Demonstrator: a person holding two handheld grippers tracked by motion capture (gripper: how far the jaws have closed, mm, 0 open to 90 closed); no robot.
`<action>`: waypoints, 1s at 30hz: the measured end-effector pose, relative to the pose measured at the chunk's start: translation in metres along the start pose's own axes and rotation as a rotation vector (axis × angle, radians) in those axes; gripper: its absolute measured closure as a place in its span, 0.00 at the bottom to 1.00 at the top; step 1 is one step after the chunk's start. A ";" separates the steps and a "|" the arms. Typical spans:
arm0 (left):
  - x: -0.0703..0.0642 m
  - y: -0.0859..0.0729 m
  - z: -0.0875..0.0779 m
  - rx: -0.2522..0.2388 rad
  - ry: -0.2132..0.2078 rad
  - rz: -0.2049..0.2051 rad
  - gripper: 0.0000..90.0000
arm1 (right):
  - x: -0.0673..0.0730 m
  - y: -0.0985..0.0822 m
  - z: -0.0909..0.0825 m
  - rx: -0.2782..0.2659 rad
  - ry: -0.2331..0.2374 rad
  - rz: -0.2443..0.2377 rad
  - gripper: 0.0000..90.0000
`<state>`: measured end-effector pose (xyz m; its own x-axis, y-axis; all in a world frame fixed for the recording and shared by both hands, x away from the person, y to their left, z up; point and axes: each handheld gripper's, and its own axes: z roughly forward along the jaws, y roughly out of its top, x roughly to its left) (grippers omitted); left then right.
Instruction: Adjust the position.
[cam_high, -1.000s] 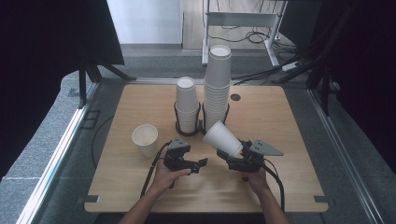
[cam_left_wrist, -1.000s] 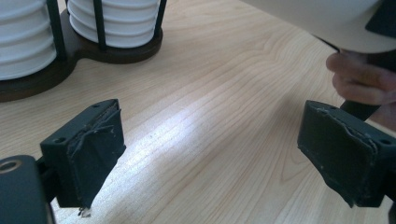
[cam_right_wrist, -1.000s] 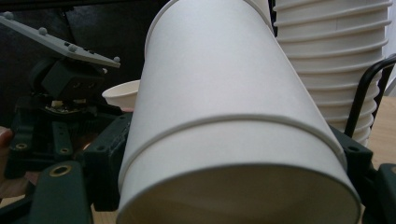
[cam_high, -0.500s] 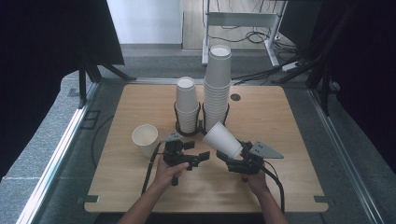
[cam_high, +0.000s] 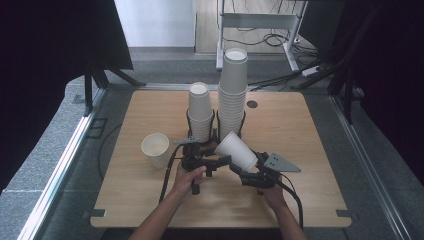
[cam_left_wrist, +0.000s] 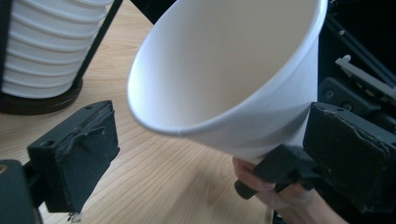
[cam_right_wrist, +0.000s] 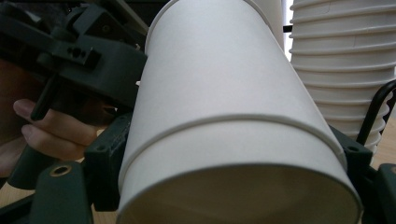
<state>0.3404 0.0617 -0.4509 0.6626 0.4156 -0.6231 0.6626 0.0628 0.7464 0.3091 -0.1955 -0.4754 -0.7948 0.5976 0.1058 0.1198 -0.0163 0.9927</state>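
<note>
Right gripper (cam_high: 243, 170) clamps the tilted paper cup (cam_high: 237, 150).

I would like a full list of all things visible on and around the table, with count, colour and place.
held cups: two nested, white, tilted, in the right gripper's jaws
single cup: one, white, upright on the table's left part
short stack of cups: one, white, in a black holder at the table's middle
tall stack of cups: one, white, in a black holder right of the short stack
table: one, light wood
metal stand: one, grey, on the floor beyond the table
left gripper: one, black, jaws just opened, one on each side of the held cups, not pressing
right gripper: one, black, closed on the held cups
forearms: two, entering from the bottom edge
</note>
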 end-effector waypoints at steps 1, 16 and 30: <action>0.000 0.002 0.001 -0.003 -0.004 -0.005 0.03 | 0.000 0.000 0.000 0.000 0.000 -0.002 0.23; 0.007 0.016 0.019 -0.007 -0.078 -0.099 0.00 | 0.004 -0.002 0.006 0.005 -0.027 -0.053 0.23; 0.010 0.016 0.025 -0.010 -0.087 -0.109 0.04 | 0.006 -0.006 0.011 0.025 -0.021 -0.067 0.23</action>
<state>0.3667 0.0440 -0.4512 0.6149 0.3252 -0.7184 0.7291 0.1129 0.6751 0.3102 -0.1834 -0.4813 -0.7890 0.6133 0.0377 0.0820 0.0443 0.9957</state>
